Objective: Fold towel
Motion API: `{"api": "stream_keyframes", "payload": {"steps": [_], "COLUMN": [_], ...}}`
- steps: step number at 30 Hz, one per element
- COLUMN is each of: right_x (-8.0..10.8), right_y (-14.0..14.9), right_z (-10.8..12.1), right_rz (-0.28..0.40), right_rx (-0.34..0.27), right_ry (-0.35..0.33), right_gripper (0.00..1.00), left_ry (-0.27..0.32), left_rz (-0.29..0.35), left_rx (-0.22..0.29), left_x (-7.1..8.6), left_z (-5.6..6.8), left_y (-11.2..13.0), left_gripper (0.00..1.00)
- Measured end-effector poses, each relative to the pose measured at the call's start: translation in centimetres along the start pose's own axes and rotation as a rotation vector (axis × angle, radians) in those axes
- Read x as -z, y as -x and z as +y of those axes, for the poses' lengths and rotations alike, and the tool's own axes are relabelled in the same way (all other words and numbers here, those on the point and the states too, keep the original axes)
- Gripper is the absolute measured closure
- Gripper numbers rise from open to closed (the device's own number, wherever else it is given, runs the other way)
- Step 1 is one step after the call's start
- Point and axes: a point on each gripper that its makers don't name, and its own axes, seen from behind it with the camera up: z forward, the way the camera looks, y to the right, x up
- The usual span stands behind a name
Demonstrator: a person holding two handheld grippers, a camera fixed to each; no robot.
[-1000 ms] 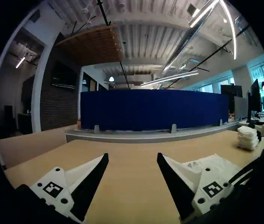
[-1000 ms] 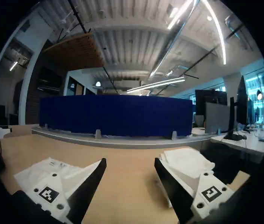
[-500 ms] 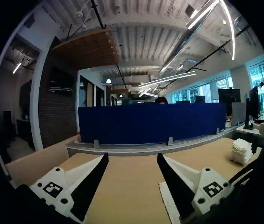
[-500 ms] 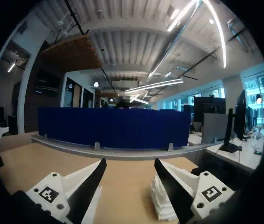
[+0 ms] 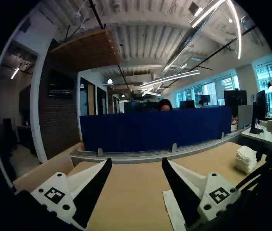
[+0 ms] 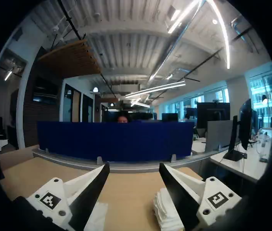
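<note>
Views rise versus a second ago. Left tongs (image 5: 136,161) and right tongs (image 6: 134,165) released, empty, above the counter (image 5: 136,192). Towel (image 5: 171,210) sinks low in frame, ungrasped. Fold looks unstarted.

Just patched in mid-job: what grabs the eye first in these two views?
A long blue partition runs across the far edge of the wooden table. Both the left gripper and right gripper hang open above it, with a stack of folded towels low by the right gripper's right-hand finger.
</note>
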Motion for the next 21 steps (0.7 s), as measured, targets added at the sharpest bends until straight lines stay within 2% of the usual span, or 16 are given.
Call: {"api": "stream_keyframes", "payload": {"steps": [4,9,14,21], "right_x": [-0.2,0.0,0.4,0.6], "right_y": [-0.1,0.0,0.4,1.1], "right_z": [-1.4,-4.0,-6.1,-7.3], "right_rz": [-0.031,-0.085,-0.142,-0.205], "right_rx": [0.026,0.064,0.102,0.149], "right_ry": [-0.052,-0.162,-0.258,-0.323], "right_gripper": [0.00,0.00,0.00,0.00], "left_ry": [0.065,0.160,0.261,0.350], "left_rz": [-0.047,-0.101,-0.122,-0.147], "left_rx": [-0.013,-0.034,-0.084,-0.149], "left_x": [-0.1,-0.3,-0.2,-0.4], "left_z": [1.4,3.3,5.6,7.5], "left_y": [0.5,0.8,-0.2,-0.2], "left_gripper": [0.04,0.03,0.04,0.04]}}
